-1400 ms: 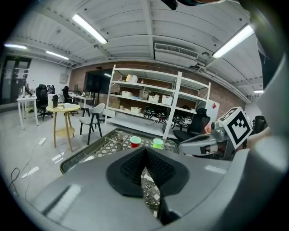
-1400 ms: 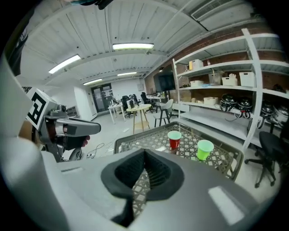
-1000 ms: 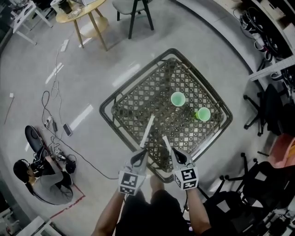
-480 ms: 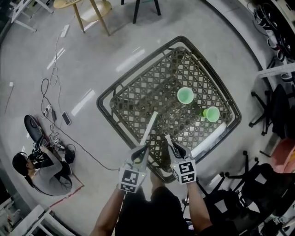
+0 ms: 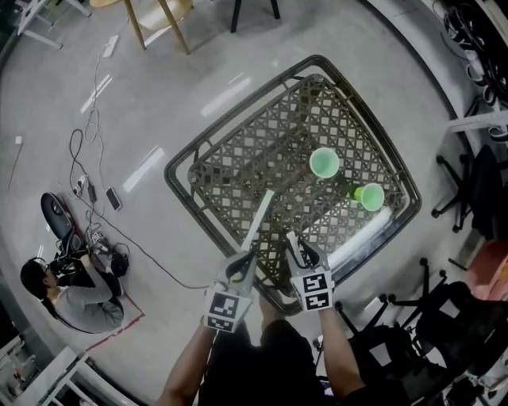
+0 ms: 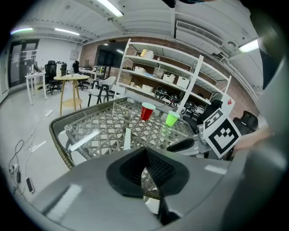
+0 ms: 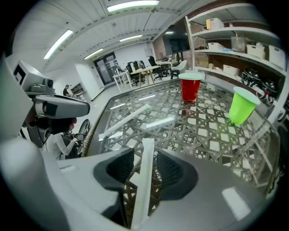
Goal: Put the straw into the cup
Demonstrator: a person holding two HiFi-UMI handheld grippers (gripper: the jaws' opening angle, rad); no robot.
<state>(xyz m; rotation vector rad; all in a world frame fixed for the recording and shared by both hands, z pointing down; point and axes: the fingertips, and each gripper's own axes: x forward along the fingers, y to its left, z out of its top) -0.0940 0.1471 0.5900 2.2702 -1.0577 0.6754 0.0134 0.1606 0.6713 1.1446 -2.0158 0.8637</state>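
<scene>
A long white straw [image 5: 259, 220] sticks out over the lattice table [image 5: 238, 158] with my left gripper [image 5: 242, 264] shut on its near end; the right gripper view shows it too [image 7: 124, 118]. My right gripper [image 5: 297, 252] is beside the left one at the table's near corner. Its jaws are opening, and a short white straw piece [image 7: 142, 180] stands loose between the pads, with a gap on each side. A red cup [image 7: 190, 86] and a green cup [image 7: 241, 106] stand upright at the table's far side, well beyond both grippers.
A person [image 5: 67, 297] sits on the floor at the left among cables [image 5: 95, 198]. Black office chairs [image 5: 468, 190] crowd the right side. Wooden stool legs [image 5: 155, 20] stand at the top. Shelving [image 6: 171, 76] runs behind the table.
Both grippers stay side by side at the table's near corner, each with its white piece. The table and cups have slid up and to the right in the head view.
</scene>
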